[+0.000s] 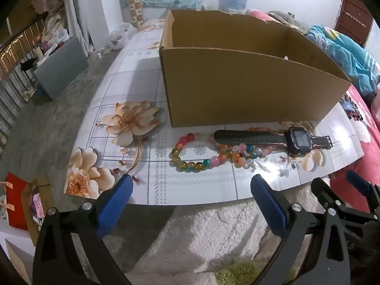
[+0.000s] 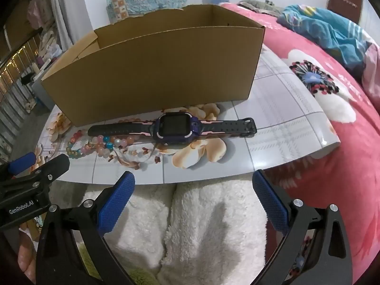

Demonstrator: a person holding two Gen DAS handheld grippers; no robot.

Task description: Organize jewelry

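A string of coloured glass beads (image 1: 201, 156) lies on the floral board (image 1: 190, 190) in front of an open cardboard box (image 1: 237, 90). A dark smartwatch (image 1: 273, 139) with a pink-trimmed strap lies just behind the beads. In the right wrist view the watch (image 2: 175, 127) is centred, the beads (image 2: 95, 146) are to its left, and the box (image 2: 154, 78) stands behind. My left gripper (image 1: 192, 185) is open and empty, near the board's front edge. My right gripper (image 2: 193, 182) is open and empty, also at the front edge, to the right of the left one.
The board lies over a white fluffy blanket (image 2: 201, 225). A pink floral bedspread (image 2: 332, 142) and a blue blanket (image 2: 332, 30) lie to the right. A grey floor (image 1: 47, 123) and a grey bin (image 1: 61, 68) are to the left.
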